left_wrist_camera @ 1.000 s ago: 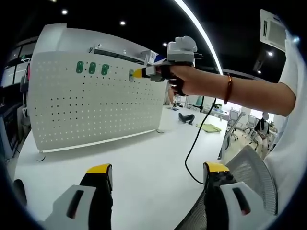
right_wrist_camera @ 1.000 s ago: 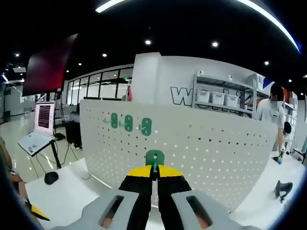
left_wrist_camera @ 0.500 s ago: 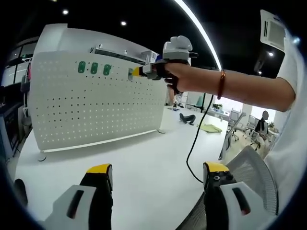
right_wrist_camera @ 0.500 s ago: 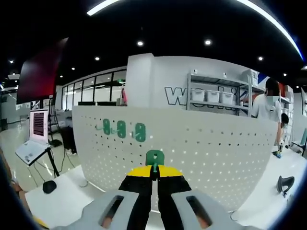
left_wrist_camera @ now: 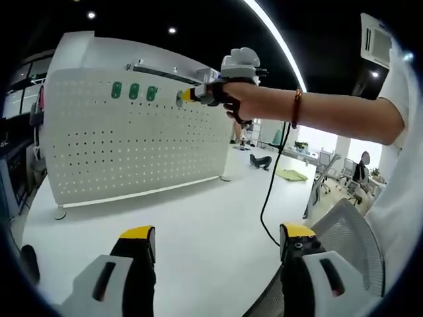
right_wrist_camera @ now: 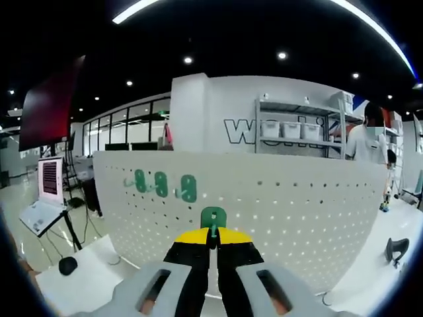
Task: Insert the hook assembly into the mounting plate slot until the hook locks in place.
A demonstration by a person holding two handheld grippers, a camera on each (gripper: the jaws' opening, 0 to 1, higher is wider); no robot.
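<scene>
A white perforated mounting plate (left_wrist_camera: 132,142) stands upright on a white surface (left_wrist_camera: 198,231), taking up the left half of the left gripper view. Three green hooks (left_wrist_camera: 133,91) sit in a row near its top edge, at upper left. The right gripper (left_wrist_camera: 188,96), held in a person's hand (left_wrist_camera: 241,102) at upper centre of that view, points at the plate's top edge just right of the row. In the right gripper view, the right gripper (right_wrist_camera: 213,232) rises from bottom centre with its yellow-tipped jaws closed on a green hook assembly (right_wrist_camera: 213,217), held upright before the plate (right_wrist_camera: 297,211); whether the hook touches the plate cannot be told. The three mounted hooks (right_wrist_camera: 160,185) appear left of centre. The left gripper (left_wrist_camera: 215,241) sits at the bottom of its own view, jaws spread wide and holding nothing, well apart from the plate. A black cable (left_wrist_camera: 274,185) hangs from the raised arm toward the surface.
</scene>
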